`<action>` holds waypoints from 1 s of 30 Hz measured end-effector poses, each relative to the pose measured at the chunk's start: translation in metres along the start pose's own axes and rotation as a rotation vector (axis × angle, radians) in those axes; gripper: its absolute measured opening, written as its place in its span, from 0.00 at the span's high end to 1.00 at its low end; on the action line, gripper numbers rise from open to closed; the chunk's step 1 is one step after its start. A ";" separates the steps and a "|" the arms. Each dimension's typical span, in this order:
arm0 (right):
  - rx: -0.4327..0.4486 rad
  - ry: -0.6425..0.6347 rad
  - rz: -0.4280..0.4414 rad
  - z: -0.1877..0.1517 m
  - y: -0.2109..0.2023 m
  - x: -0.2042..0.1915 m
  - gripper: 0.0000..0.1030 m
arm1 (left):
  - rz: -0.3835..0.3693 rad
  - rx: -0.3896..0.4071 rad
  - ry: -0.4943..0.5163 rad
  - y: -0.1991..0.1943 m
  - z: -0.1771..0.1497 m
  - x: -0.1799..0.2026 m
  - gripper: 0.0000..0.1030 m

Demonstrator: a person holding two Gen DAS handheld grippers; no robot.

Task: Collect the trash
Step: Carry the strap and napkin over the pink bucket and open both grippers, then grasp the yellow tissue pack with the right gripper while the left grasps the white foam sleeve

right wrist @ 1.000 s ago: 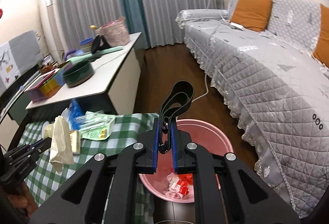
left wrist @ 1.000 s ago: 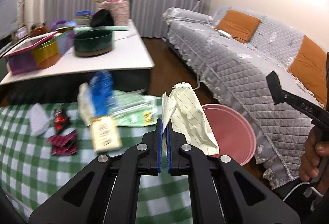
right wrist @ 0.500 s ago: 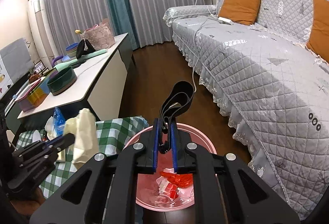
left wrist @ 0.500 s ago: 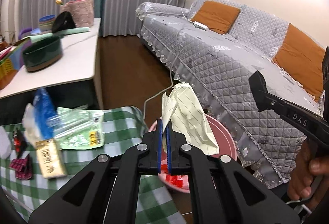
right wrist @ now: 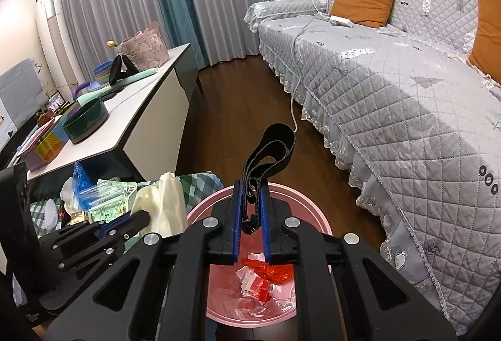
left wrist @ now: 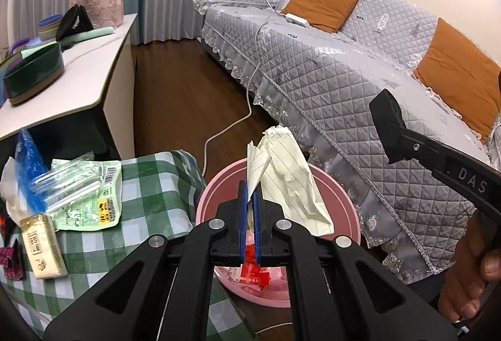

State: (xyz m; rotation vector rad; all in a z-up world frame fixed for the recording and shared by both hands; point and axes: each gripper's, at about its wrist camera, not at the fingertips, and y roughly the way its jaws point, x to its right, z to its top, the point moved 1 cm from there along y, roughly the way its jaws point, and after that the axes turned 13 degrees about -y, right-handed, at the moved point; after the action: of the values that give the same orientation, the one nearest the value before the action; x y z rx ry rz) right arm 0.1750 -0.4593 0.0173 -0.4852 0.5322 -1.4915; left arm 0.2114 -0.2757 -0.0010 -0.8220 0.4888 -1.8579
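My left gripper (left wrist: 249, 189) is shut on a crumpled sheet of pale lined paper (left wrist: 289, 175), held above the near rim of a pink bin (left wrist: 216, 187). In the right wrist view the same paper (right wrist: 164, 200) and left gripper (right wrist: 139, 217) sit just left of the bin (right wrist: 300, 200). My right gripper (right wrist: 250, 187) is shut on a looped black strap (right wrist: 272, 150) that stands up over the bin. Red and clear scraps (right wrist: 266, 275) lie in the bin's bottom. The right gripper's finger (left wrist: 388, 122) juts in at the right of the left wrist view.
A table with a green checked cloth (left wrist: 147, 203) holds a green packet (left wrist: 90, 197), a blue bag (left wrist: 28, 165), a beige box (left wrist: 40, 247) and dark red wrappers (left wrist: 12, 256). Behind stand a white counter (left wrist: 84, 65), and a grey quilted sofa (left wrist: 344, 75) on the right. A white cable (left wrist: 225, 128) crosses the wood floor.
My left gripper has carried the paper rightwards from over the checked table to above the bin. My right gripper has moved forward and down a little, so the bin now sits under the strap.
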 end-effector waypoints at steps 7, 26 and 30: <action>-0.009 0.003 0.001 -0.001 0.003 0.000 0.90 | -0.001 -0.014 -0.002 0.007 0.000 0.001 0.97; -0.032 0.031 -0.037 -0.006 0.010 0.007 0.51 | 0.014 -0.045 -0.032 0.018 0.005 -0.003 0.80; -0.033 0.045 -0.037 -0.006 0.009 0.010 0.48 | 0.014 -0.046 -0.034 0.017 0.005 -0.004 0.80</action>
State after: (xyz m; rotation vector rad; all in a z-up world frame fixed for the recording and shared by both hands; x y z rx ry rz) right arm 0.1785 -0.4686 0.0070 -0.4903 0.5867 -1.5344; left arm 0.2270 -0.2791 -0.0104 -0.8773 0.5161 -1.8229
